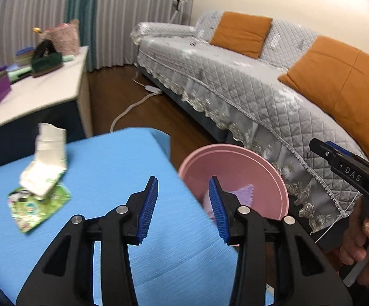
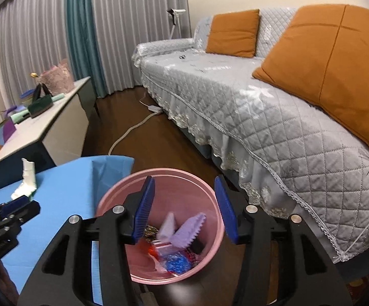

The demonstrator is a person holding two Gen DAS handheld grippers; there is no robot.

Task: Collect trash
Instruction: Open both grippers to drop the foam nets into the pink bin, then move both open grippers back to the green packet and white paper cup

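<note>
A pink bin [image 2: 108, 199] stands on the floor beside the blue-covered table [image 1: 108, 168]; several wrappers lie in it, with a lilac piece [image 2: 188, 232] on top. My right gripper [image 2: 185, 205] hangs open over the bin, nothing between its blue pads. My left gripper [image 1: 183, 204] is open and empty above the table's right edge, the bin [image 1: 260, 168] just beyond it. On the table to the left lie a white crumpled paper [image 1: 45, 163] and a green wrapper [image 1: 35, 207]. The right gripper [image 1: 350, 173] shows at the left wrist view's right edge, held by a hand.
A grey quilted sofa [image 2: 260, 117] with orange cushions [image 2: 332, 58] runs along the right. A white counter [image 1: 44, 89] with bags and boxes stands at the left. A white cable [image 2: 131, 130] lies on the dark wood floor between them.
</note>
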